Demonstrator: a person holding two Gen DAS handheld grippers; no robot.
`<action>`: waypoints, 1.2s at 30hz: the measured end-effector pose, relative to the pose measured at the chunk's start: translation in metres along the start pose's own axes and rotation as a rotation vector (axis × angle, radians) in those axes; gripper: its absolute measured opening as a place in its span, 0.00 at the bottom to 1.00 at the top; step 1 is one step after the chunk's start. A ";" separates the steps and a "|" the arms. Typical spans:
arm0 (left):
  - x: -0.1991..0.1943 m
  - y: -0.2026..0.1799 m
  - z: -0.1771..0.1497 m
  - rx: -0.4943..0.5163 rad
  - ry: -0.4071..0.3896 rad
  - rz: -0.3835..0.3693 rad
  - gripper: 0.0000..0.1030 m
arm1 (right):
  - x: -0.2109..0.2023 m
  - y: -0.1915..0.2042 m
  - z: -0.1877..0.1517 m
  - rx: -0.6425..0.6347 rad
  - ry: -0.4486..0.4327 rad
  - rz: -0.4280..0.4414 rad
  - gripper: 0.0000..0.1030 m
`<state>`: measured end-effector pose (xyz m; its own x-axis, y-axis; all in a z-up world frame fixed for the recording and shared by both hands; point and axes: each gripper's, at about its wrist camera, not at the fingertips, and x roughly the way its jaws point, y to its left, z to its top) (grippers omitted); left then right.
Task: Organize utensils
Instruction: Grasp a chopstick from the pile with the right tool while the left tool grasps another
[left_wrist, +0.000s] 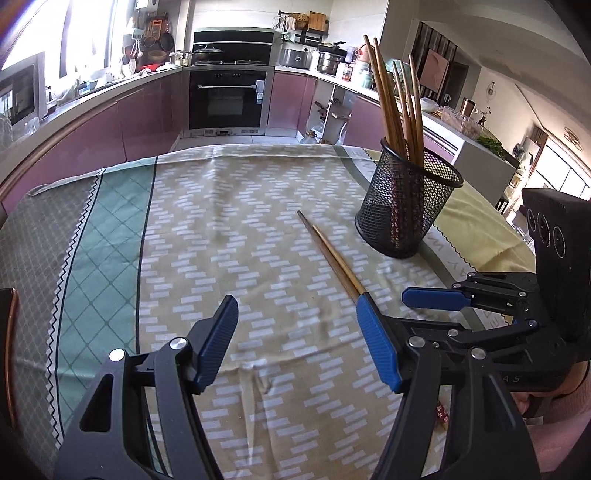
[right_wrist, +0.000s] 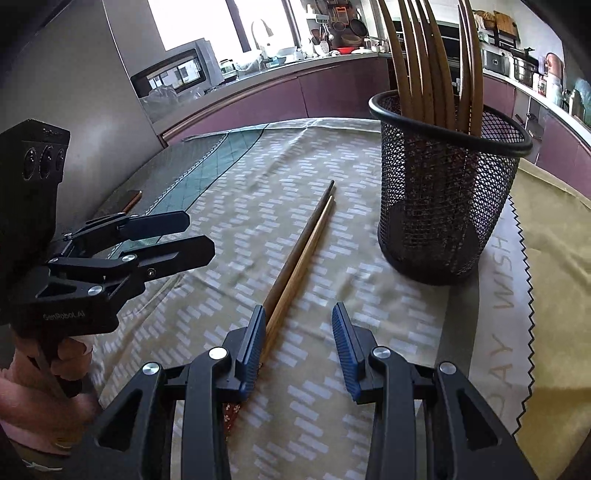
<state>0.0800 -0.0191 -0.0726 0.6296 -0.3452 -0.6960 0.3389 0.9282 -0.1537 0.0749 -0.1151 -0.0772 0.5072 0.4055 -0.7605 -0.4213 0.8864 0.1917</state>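
Two loose chopsticks (right_wrist: 295, 258) lay side by side on the table (left_wrist: 221, 221), tips pointing toward the mesh holder (right_wrist: 447, 192), which stood upright just beside them and already held several chopsticks (right_wrist: 428, 62), handles down. Right gripper (right_wrist: 298, 350) was low over the near ends of the pair, jaws apart, nothing clamped; its left finger (right_wrist: 253, 350) sat against the pair, so the pair was not clearly between the jaws. Probably lining up to grab. Left gripper (left_wrist: 299, 343) hovered beside it, jaws wide apart, empty, likely waiting. Task looked nearly done: only this pair was left outside the holder.
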 end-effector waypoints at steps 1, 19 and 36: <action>0.000 0.000 -0.001 -0.001 0.001 -0.002 0.64 | 0.000 0.001 0.000 -0.004 -0.001 -0.005 0.35; 0.015 -0.009 -0.006 0.011 0.047 -0.023 0.64 | -0.005 -0.009 -0.002 0.005 0.004 -0.046 0.32; 0.033 -0.033 -0.003 0.064 0.087 -0.021 0.61 | -0.008 -0.016 -0.005 0.023 0.000 -0.037 0.31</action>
<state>0.0872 -0.0610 -0.0925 0.5597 -0.3486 -0.7518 0.3975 0.9090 -0.1255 0.0744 -0.1338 -0.0776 0.5224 0.3720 -0.7673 -0.3850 0.9058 0.1770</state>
